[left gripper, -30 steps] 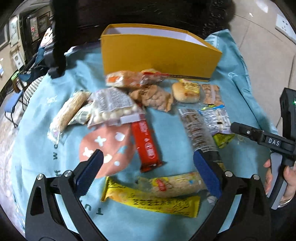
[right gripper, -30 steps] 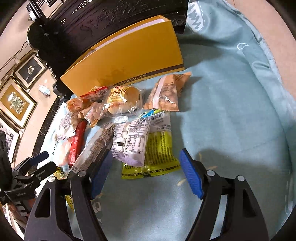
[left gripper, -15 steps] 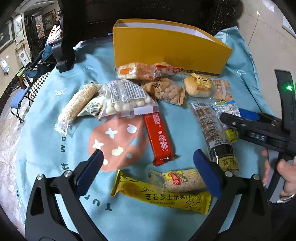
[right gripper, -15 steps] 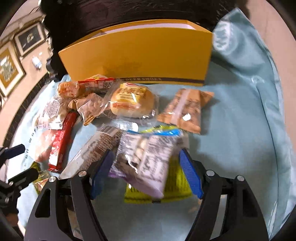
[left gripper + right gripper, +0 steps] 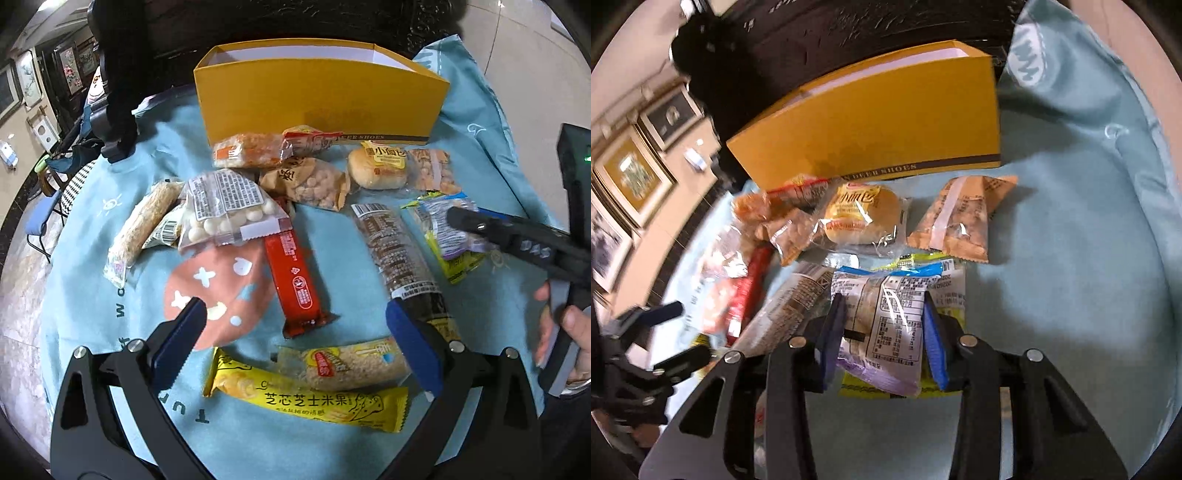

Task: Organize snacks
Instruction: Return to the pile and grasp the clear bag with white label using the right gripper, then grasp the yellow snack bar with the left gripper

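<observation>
Bare cloth (image 5: 1071, 258) right of snacks; yellow box (image 5: 886, 136) behind.

Both hand-held tools have a black plastic frame with triangular cut-outs and round silver screws at the joints. The left gripper (image 5: 295, 343) carries dark blue rubber pads with a toothed edge, and the right gripper (image 5: 884, 334) has the same blue pads. Seen from the left wrist, the right tool shows white letters "DAS" on its black finger and a small green light on its body.
</observation>
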`<state>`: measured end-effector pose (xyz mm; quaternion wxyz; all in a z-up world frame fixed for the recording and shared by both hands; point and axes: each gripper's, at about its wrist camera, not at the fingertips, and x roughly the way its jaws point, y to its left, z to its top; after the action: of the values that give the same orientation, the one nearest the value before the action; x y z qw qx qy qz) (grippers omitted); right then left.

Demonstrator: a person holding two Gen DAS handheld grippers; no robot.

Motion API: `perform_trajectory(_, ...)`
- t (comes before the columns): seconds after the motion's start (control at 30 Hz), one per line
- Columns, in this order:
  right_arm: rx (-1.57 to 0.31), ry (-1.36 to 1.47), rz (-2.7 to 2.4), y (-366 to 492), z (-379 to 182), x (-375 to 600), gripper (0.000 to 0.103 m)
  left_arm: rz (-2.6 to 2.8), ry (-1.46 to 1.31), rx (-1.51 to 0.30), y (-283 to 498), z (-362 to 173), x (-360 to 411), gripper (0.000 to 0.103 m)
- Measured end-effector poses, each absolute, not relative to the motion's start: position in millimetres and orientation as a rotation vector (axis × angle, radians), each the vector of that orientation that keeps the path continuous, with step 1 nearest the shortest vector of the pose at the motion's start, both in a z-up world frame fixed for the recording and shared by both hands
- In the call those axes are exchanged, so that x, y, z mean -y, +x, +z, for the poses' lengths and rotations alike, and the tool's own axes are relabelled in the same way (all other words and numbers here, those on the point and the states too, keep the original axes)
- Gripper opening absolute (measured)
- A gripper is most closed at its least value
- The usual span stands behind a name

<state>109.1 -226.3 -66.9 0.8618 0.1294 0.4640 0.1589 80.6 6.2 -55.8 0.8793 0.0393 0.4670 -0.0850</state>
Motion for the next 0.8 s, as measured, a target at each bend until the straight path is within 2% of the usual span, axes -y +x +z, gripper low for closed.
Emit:
perform_trajectory(0.43, -0.928, 0.385, 0.37, 89.4, -60.2, 260.7, 0.041, -0.142, 0.15, -0.982, 65.7, -57.9, -19.8, 0.099)
perform_trajectory(0.8, -0.92, 0.376, 0.424, 81.5, -54.7, 252.7, 0.041, -0.038, -0.041, -1.157, 43.5, -84.8, -37.3, 0.099)
